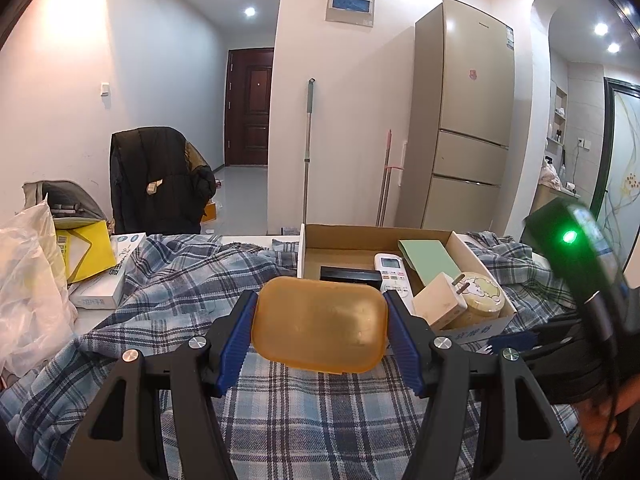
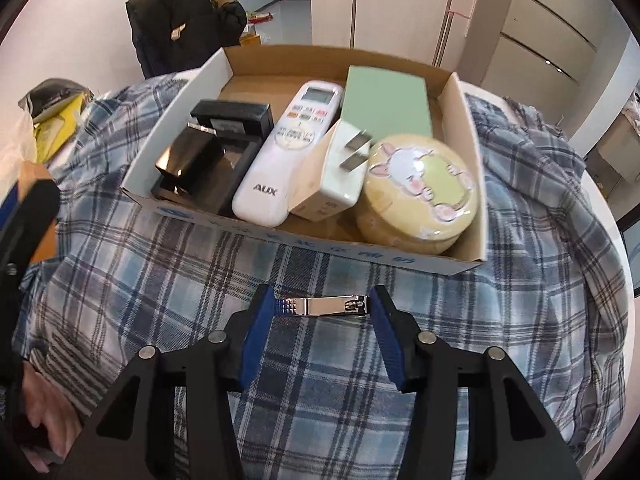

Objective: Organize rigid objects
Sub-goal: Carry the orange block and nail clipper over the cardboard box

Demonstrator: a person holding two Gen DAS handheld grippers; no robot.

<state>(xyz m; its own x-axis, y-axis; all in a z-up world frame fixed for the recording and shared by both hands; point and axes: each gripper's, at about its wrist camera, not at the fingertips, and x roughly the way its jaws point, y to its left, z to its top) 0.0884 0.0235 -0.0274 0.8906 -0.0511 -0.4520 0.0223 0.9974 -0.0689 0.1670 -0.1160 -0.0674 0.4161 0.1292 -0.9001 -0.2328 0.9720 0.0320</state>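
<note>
My left tongs (image 1: 320,322) clamp the amber case (image 1: 320,324) crosswise; my right tongs (image 2: 322,307) pinch the nail clipper (image 2: 322,306) endwise, both near the box (image 2: 460,264) front edge for loading

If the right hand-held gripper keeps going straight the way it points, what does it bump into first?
Probably the plaid cloth just past the nail clipper between the right hand-held gripper's pads, since it points steeply down. The cardboard box lies farther ahead; depth is unclear.

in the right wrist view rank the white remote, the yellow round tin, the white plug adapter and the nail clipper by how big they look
1. white remote
2. yellow round tin, close to the remote, so unsure
3. white plug adapter
4. nail clipper, smallest despite being nearest
</note>
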